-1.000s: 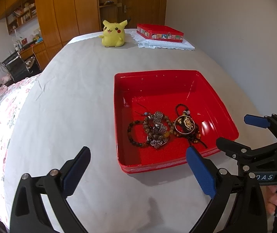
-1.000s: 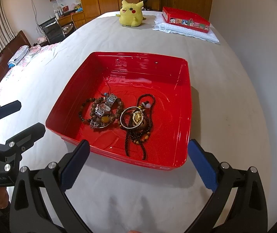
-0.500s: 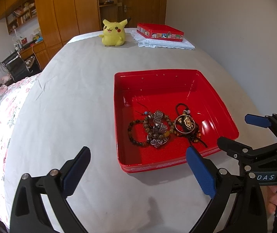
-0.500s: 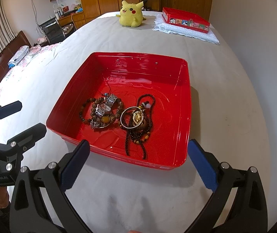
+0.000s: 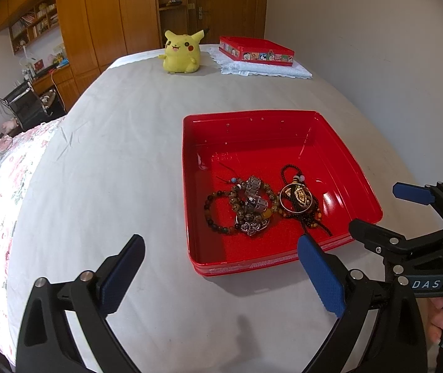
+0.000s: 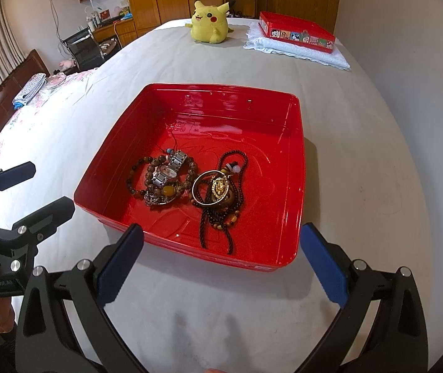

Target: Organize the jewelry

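Ahead of both hand-held grippers, left [image 5: 221, 267] and right [image 6: 221, 255], both spread wide and empty, sits red tray [image 6: 296, 155] on bed [image 6: 361, 186]; jewelry [image 6: 190, 183] heaped in tray's near half, likely kept together so nothing strays.

A yellow plush toy [image 5: 180, 52] sits beside a folded white cloth [image 5: 261, 69].
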The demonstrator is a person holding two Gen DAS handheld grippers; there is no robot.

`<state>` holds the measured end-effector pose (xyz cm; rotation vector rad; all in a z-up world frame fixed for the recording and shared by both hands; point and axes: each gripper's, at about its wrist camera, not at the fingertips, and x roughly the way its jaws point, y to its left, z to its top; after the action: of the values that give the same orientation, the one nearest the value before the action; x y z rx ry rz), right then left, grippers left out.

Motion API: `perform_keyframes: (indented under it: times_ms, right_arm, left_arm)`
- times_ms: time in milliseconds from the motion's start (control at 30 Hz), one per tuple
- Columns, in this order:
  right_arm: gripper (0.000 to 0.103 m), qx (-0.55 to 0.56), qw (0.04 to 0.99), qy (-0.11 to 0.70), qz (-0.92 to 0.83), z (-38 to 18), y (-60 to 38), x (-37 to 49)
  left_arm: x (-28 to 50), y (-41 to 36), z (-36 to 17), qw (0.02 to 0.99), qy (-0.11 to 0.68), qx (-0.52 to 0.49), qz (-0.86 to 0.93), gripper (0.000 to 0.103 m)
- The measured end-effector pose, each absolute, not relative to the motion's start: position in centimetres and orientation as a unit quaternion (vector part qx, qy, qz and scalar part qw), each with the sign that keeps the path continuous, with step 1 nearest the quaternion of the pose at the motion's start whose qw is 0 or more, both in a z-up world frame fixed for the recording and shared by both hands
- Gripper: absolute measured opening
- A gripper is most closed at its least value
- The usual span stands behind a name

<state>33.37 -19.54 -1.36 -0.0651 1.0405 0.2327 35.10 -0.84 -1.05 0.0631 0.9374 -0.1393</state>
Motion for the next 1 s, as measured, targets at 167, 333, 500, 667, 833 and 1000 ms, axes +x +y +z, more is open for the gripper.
perform_keyframes:
  times_ms: [167, 333, 500, 667, 833, 1000]
  right_arm:
    - [0.100, -0.031, 0.861, 0.496, 0.111, -1.35, -19.57, 33.37]
    - [0.100, -0.031, 0.861, 0.495, 0.111, -1.31, -19.58, 33.35]
    - [0.100, -0.032, 0.862, 0.494, 0.110, -1.19, -19.63, 33.35]
    - [0.100, -0.033, 0.862, 0.494, 0.110, -1.17, -19.63, 33.24]
    - [0.100, -0.033, 0.862, 0.494, 0.110, -1.16, -19.59, 33.21]
    - [0.100, -0.033, 0.862, 0.493, 0.110, -1.12, -19.56, 33.15]
  left_arm:
    - [35.09, -0.82, -1.08, 0.889, 0.451, 0.030, -0.067, 0.098]
    - [35.09, -0.79, -1.07, 0.889, 0.452, 0.029, -0.067, 0.098]
    - [34.96, -0.76, -0.94, 0.889, 0.451, 0.029, -0.066, 0.098]
    - [34.92, -0.81, -0.93, 0.889, 0.452, 0.028, -0.066, 0.098]
    - [34.90, -0.79, -0.91, 0.889, 0.451, 0.028, -0.066, 0.098]
    - [34.87, -0.77, -0.91, 0.889, 0.452, 0.028, -0.066, 0.098]
